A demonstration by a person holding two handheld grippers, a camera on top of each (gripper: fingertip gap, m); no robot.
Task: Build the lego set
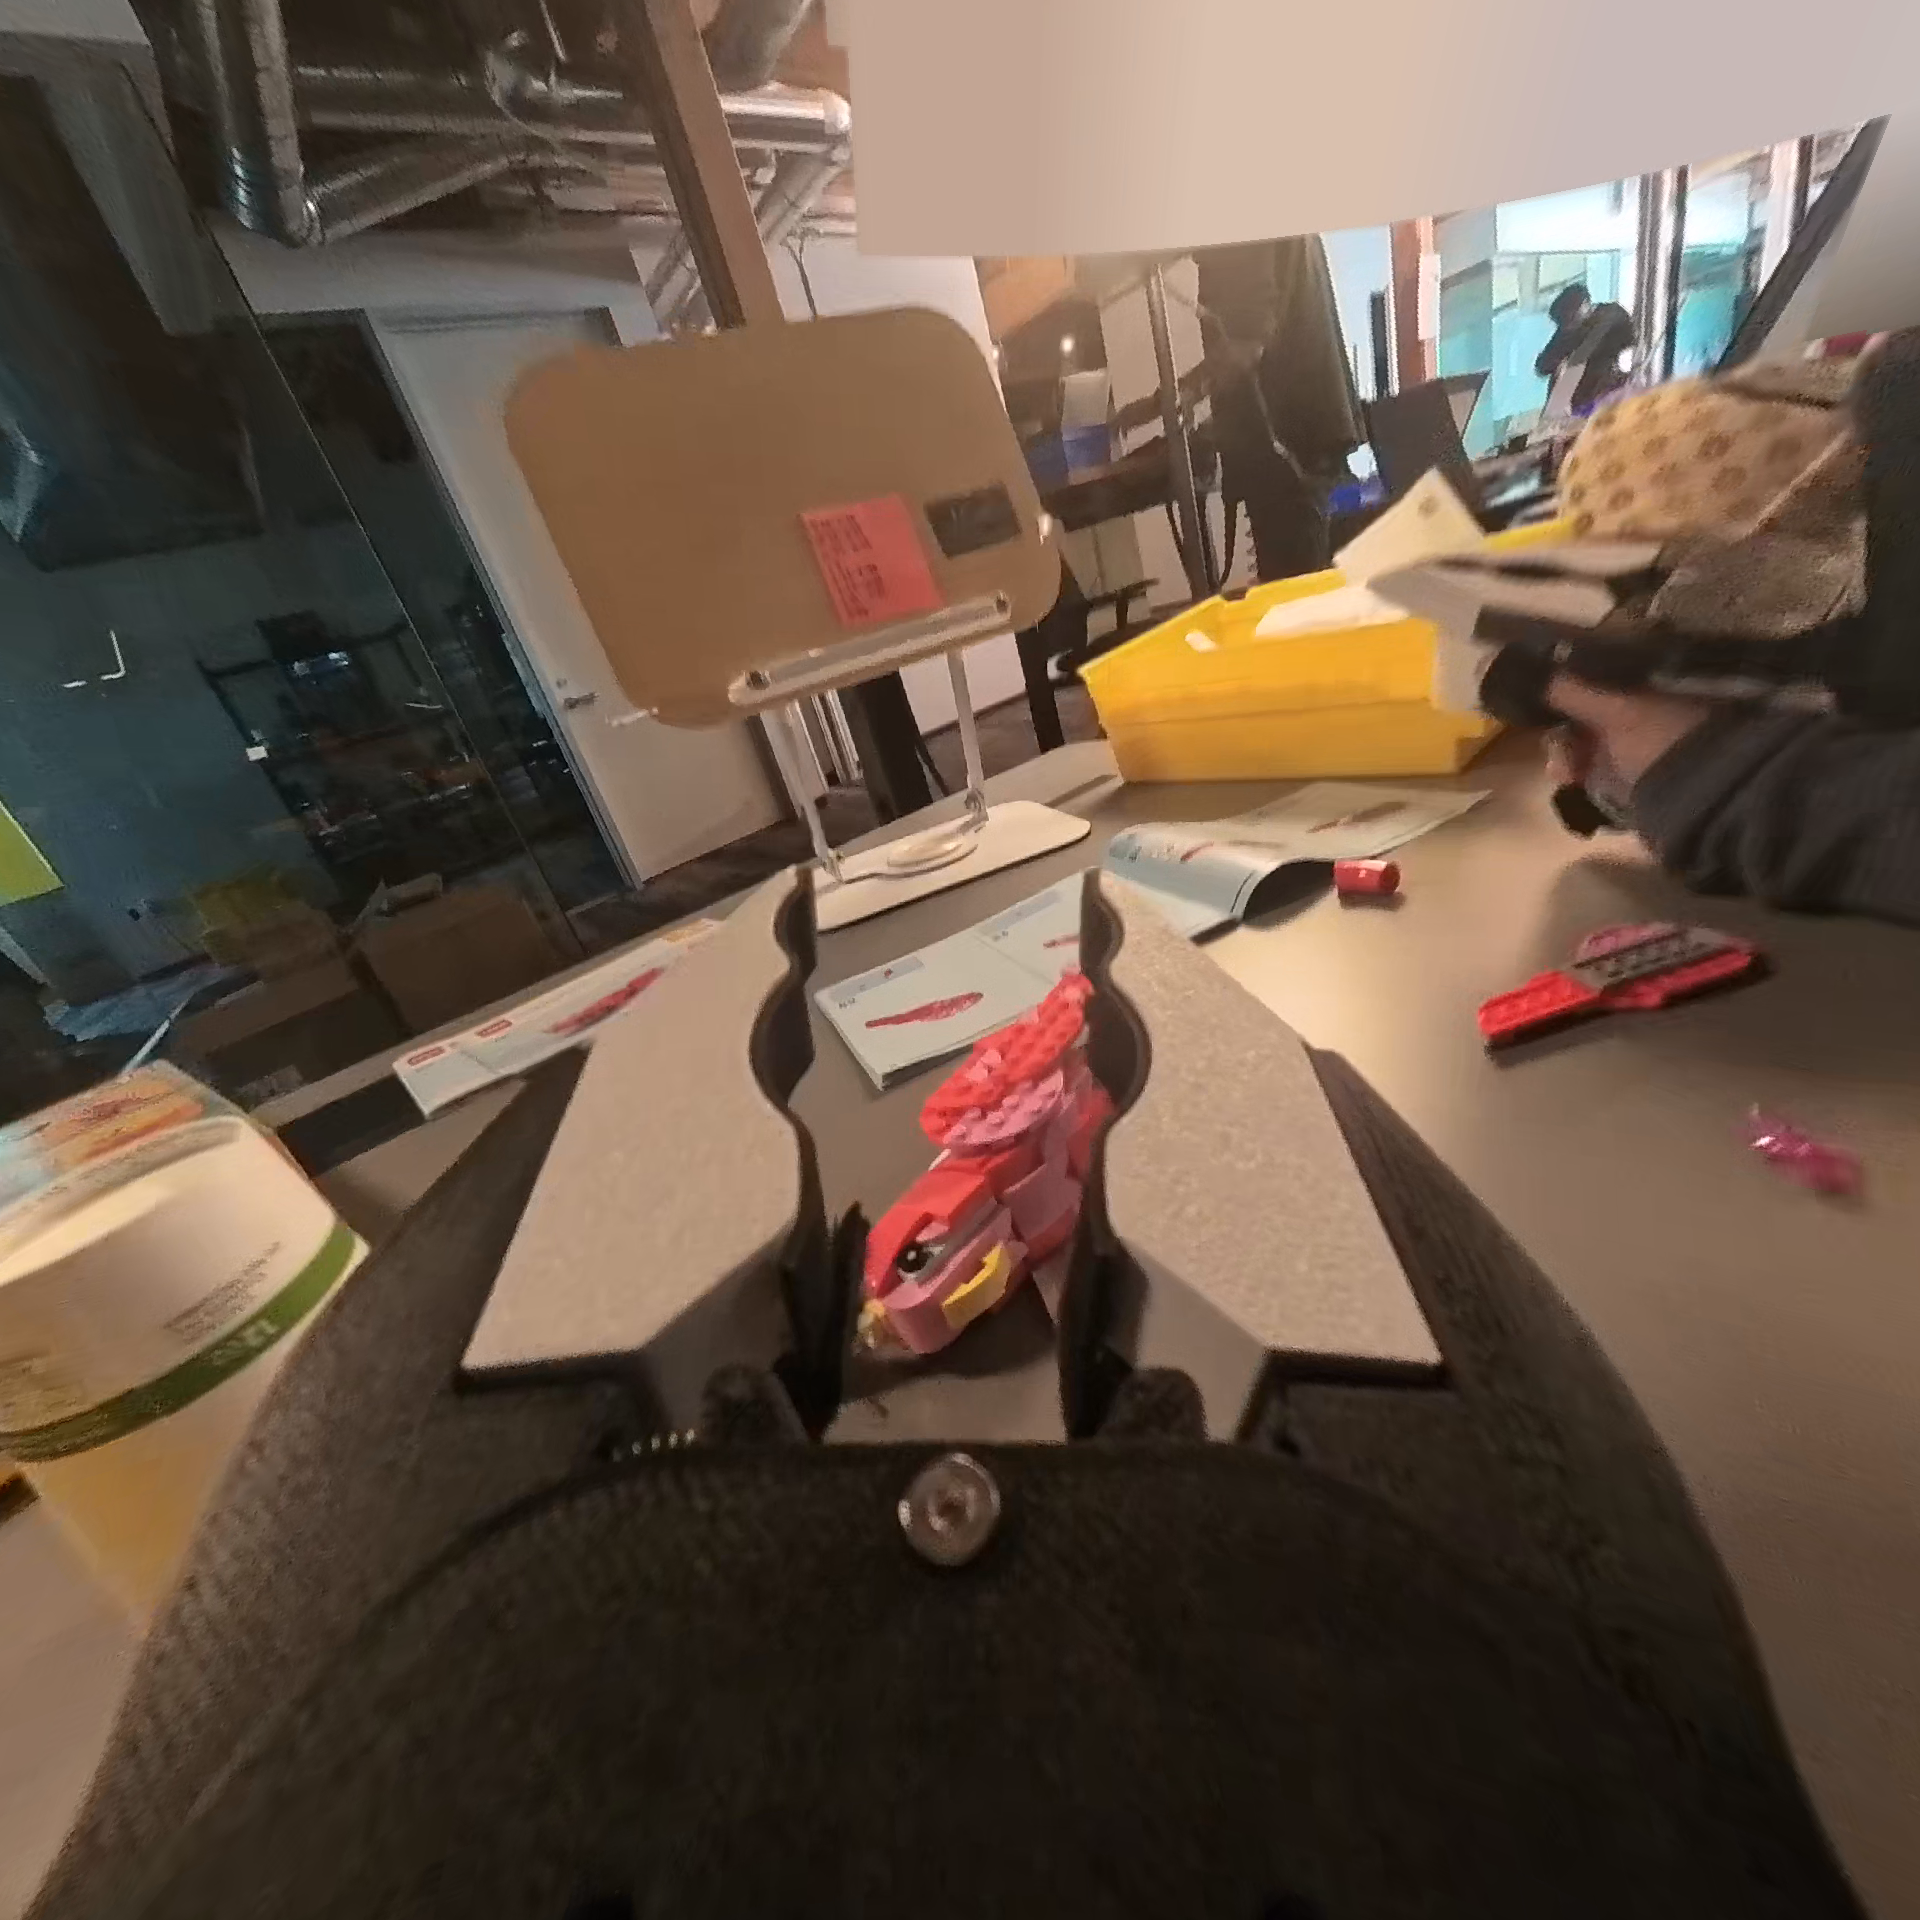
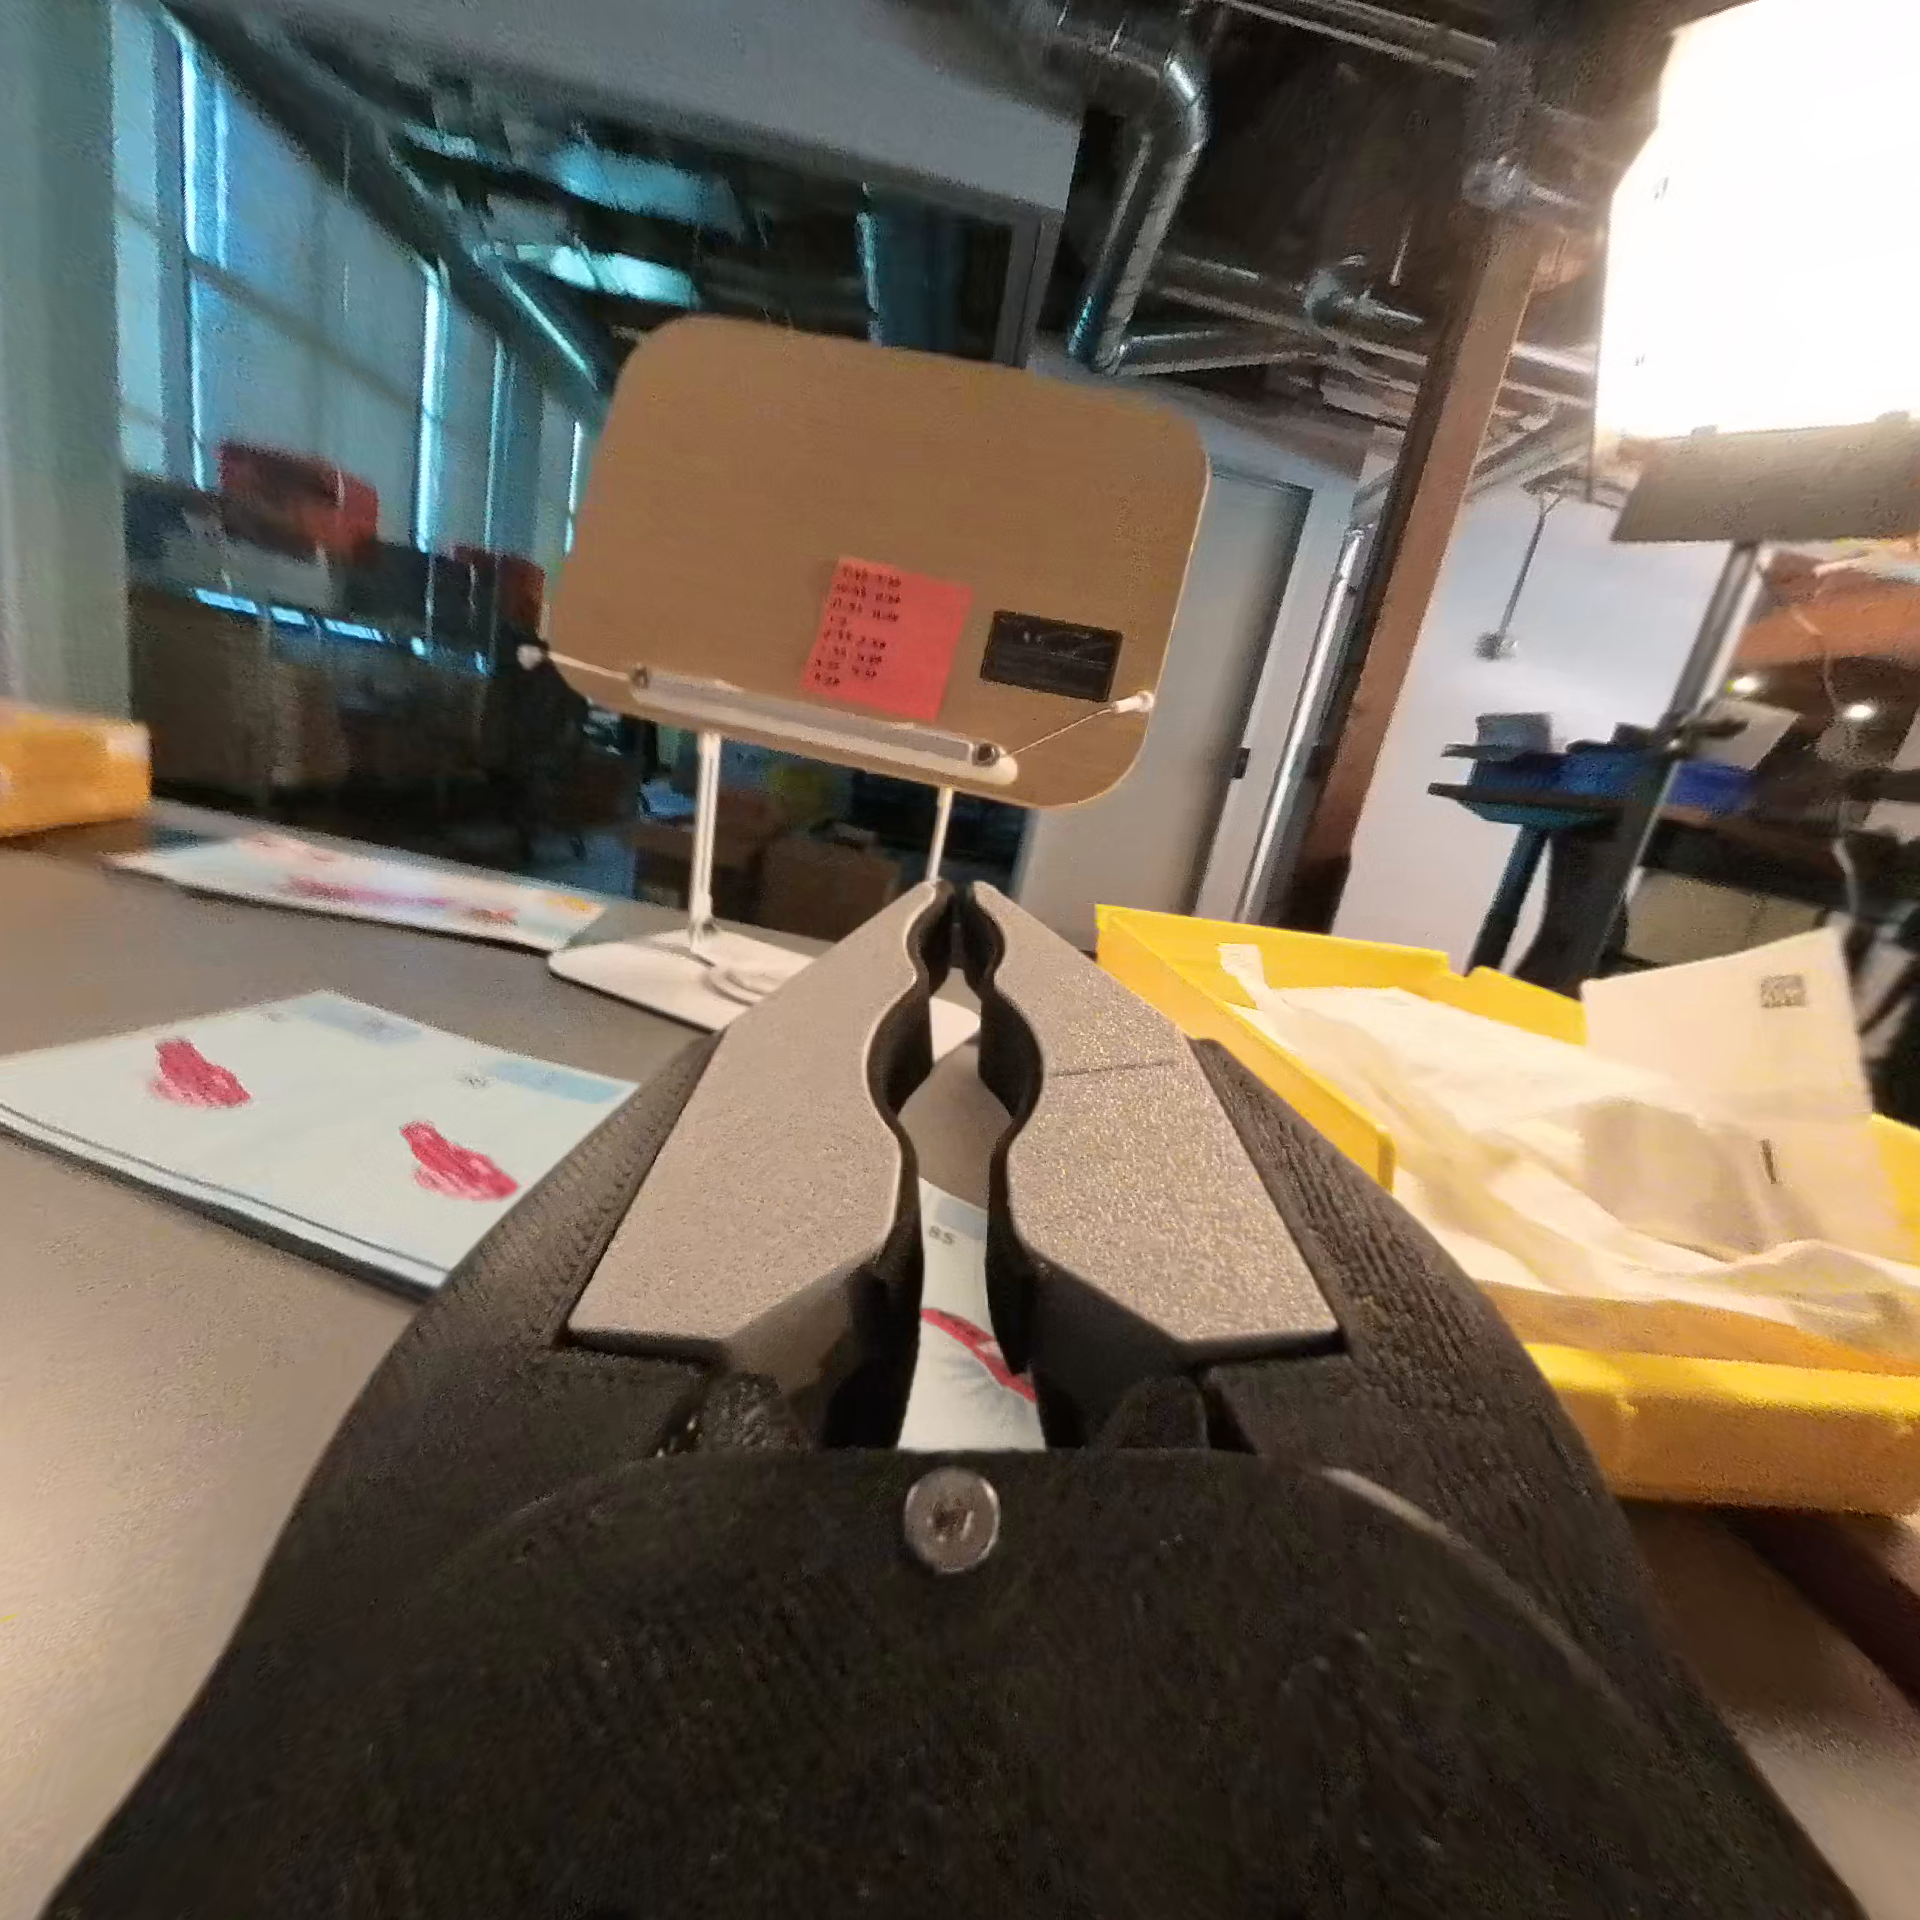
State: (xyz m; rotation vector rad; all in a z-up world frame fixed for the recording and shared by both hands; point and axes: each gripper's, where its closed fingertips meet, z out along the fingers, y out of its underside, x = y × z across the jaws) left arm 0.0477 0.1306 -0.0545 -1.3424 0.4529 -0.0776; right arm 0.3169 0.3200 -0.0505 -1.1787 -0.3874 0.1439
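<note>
Grey surface: brick-built pink bird, fragile, between parted left claw; right claw closed, empty.

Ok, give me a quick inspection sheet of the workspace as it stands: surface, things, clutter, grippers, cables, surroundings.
Surface: grey table, mostly bare at right.
Things: red and pink brick-built bird between the fingers of the left gripper; whether the pads press it, cannot tell. Red and pink brick plate assembly, red cylinder brick, pink piece.
Clutter: instruction booklets, yellow tray of papers, paper cup, book stand with red note.
Grippers: left jaws apart; right gripper closed on nothing, above a booklet.
Cables: nothing seen.
Surroundings: glass walls, ceiling ducts, people in background.
</note>
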